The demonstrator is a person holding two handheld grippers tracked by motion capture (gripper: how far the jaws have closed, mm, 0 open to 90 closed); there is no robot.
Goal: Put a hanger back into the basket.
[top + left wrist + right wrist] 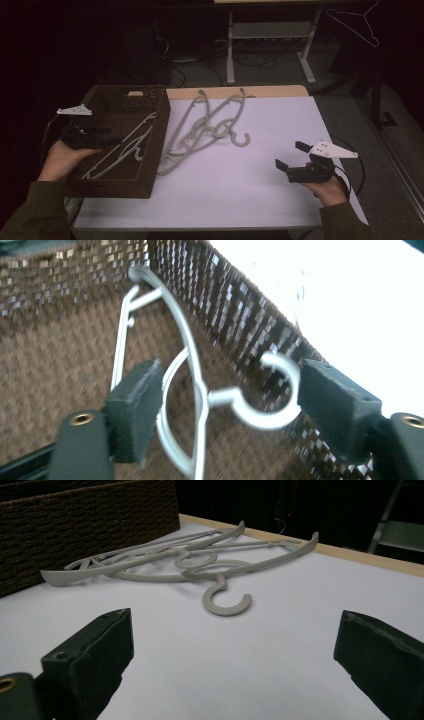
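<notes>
On the white tabletop point(260, 170) a dark woven basket point(156, 145) stands at the left side. My left claw point(215, 405) is down inside it w/ jaws apart, and one pale hanger point(190, 365) lies in the basket, its hook between the jaws; I can't tell if a jaw touches it. Just right of the basket a pile of grey hangers point(210, 127) lies on the tabletop. My right claw point(289, 155) is near the right edge, jaws wide apart, holding nothing, well apart from the pile.

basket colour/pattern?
Dark brown woven basket; the weave shows best in the left gripper view.
</notes>
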